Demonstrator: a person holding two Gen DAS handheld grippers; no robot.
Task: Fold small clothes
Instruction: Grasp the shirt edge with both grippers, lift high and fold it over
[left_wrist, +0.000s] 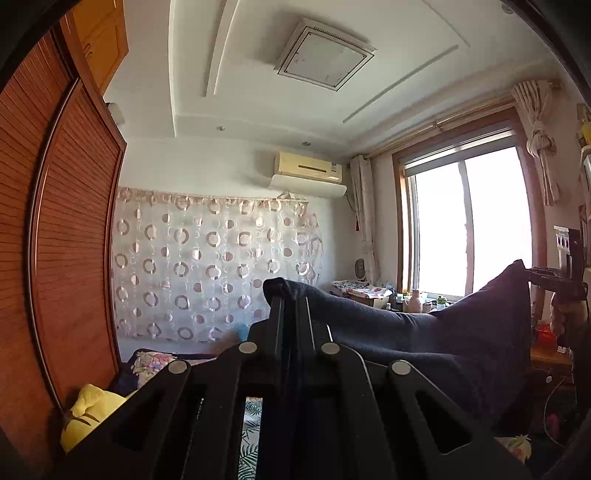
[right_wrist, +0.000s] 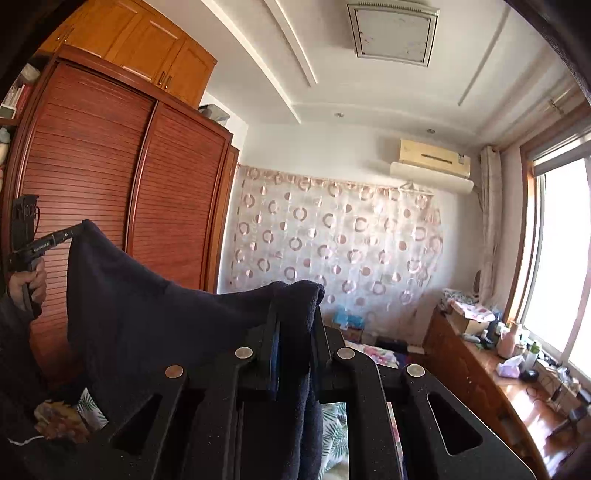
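Both tools (left_wrist: 291, 306) (right_wrist: 295, 306) pinch dark cloth (left_wrist: 424, 343), hiding the bed (left_wrist: 251, 443).

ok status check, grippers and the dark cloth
Left gripper and right gripper each shut on a top corner. Dark cloth held up, sagging between them. Nothing in the way.

Leaf-print bed (right_wrist: 334, 428), yellow plush toy (left_wrist: 90, 410)
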